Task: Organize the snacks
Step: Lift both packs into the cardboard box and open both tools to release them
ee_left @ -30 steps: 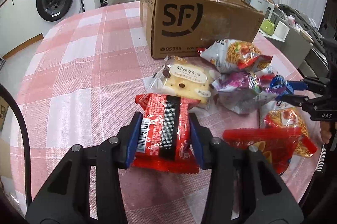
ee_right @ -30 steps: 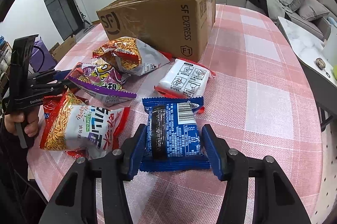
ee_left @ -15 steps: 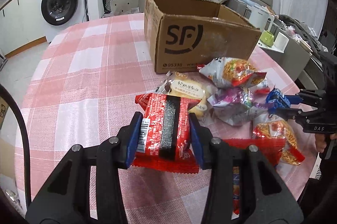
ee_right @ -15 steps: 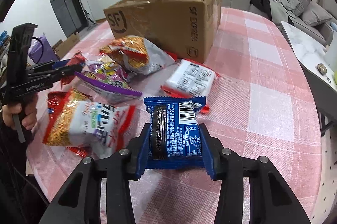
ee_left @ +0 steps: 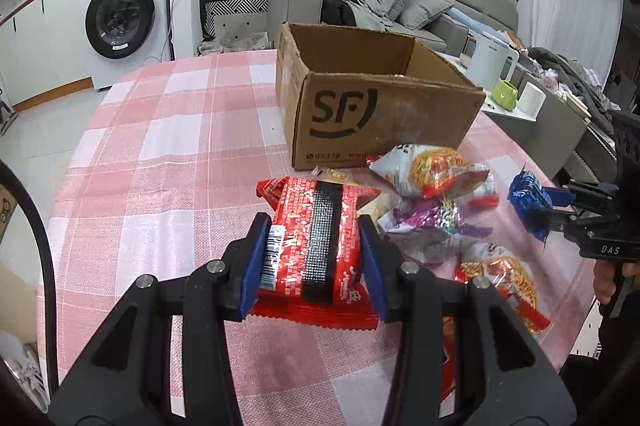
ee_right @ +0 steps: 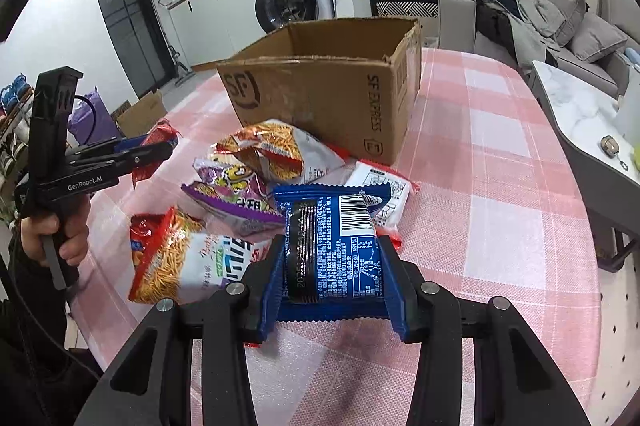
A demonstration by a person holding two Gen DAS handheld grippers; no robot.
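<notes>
- We see glossy, crinkled foil on the red packet (ee_left: 316, 246).
- We see matt brown cardboard box (ee_left: 384, 117).
- We see woven checked tablecloth (ee_left: 168, 161).

Home: washing machine (ee_left: 120, 19), sofa (ee_left: 400, 5)

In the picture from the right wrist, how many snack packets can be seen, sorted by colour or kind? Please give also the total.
noodle-snack bags: 2
purple bag: 1
blue packet, held in the right hand-held gripper: 1
red packet, held in the left hand-held gripper: 1
white packet: 1
Total: 6
</notes>
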